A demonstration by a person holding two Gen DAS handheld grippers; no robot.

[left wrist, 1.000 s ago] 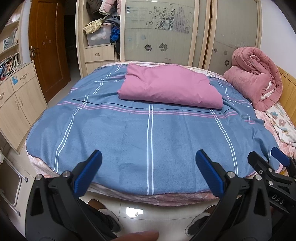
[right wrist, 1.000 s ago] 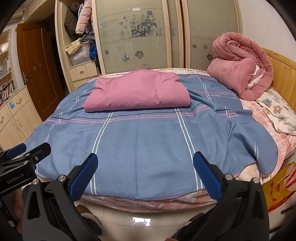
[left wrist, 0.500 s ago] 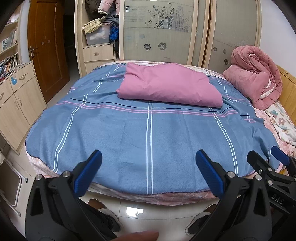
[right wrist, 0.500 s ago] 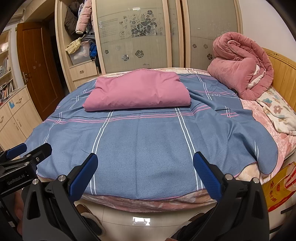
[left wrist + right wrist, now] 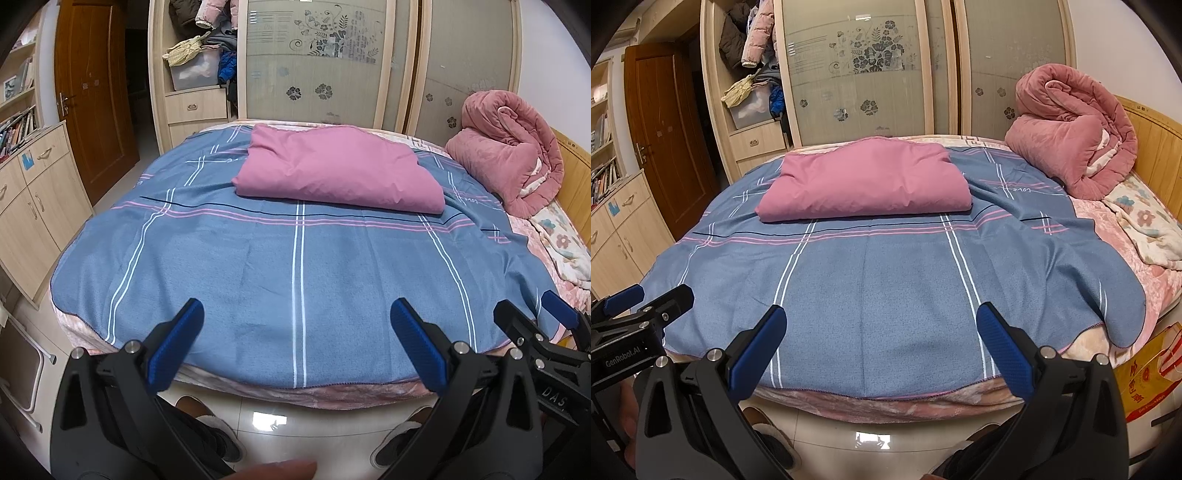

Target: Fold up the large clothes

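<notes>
A large blue-grey blanket (image 5: 295, 266) (image 5: 871, 273) with white and pink stripes lies spread flat over the bed, its near hem hanging at the bed's front edge. A folded pink cloth (image 5: 336, 173) (image 5: 864, 181) rests on its far part. My left gripper (image 5: 295, 332) hovers open above the near hem, holding nothing. My right gripper (image 5: 881, 332) is also open and empty, just short of the same hem. Each gripper shows at the edge of the other's view: the right gripper (image 5: 535, 325) and the left gripper (image 5: 646, 302).
A rolled pink quilt (image 5: 513, 155) (image 5: 1075, 140) sits at the far right by the wooden headboard (image 5: 1156, 147). A wardrobe (image 5: 332, 62) stands behind the bed, cabinets (image 5: 33, 192) at left. The person's slippered feet (image 5: 214, 428) stand on tiled floor below the bed edge.
Both grippers have risen or tilted very slightly; the scene sits a touch lower in view. Nothing was grasped and the blanket has not moved.
</notes>
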